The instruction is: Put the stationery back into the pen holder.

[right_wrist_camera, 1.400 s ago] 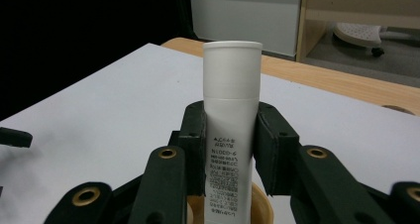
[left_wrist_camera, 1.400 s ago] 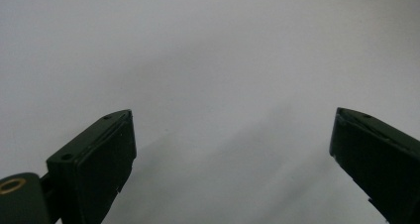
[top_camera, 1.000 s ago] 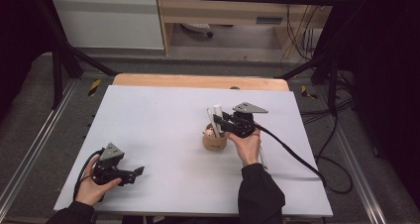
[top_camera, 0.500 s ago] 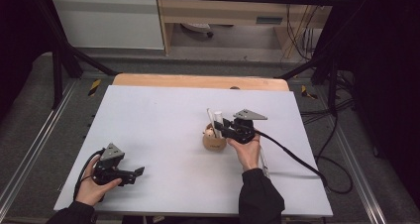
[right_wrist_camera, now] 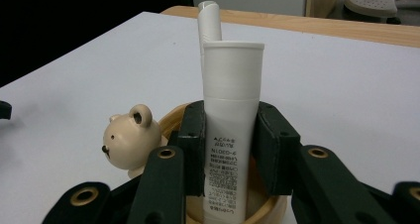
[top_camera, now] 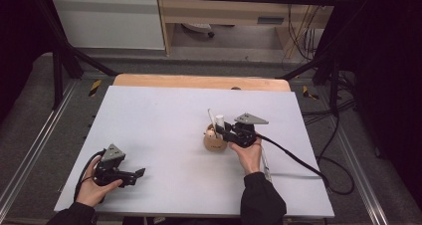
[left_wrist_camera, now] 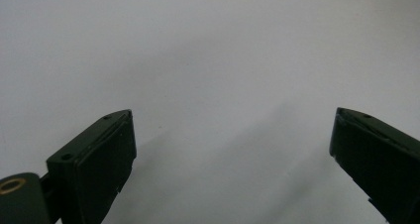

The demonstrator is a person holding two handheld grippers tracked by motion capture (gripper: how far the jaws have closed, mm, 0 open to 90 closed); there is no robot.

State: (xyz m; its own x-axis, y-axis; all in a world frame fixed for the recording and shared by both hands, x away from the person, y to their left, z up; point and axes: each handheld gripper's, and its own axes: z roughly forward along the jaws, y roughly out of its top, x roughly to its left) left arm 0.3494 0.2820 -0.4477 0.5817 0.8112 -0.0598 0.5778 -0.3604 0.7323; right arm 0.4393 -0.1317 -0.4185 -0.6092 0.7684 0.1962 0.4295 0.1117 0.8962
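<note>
White tube [right_wrist_camera: 230, 130] stood upright in my right gripper [right_wrist_camera: 229, 149], jaws clamped on both its sides, over the bear-faced wooden cup [right_wrist_camera: 148, 140] right of the worktop's [top_camera: 164, 115] centre (cap uppermost). My left gripper [top_camera: 137, 173] rested wide open, holding nothing, near the front left corner.

We hold our left gripper [top_camera: 133, 174] low at the near left with its fingers [left_wrist_camera: 94, 159] spread wide and pointing right, while our right forearm reaches forward at the middle right, the right gripper [top_camera: 222, 129] pointing left with its fingers [right_wrist_camera: 190, 135] closed around something upright.
</note>
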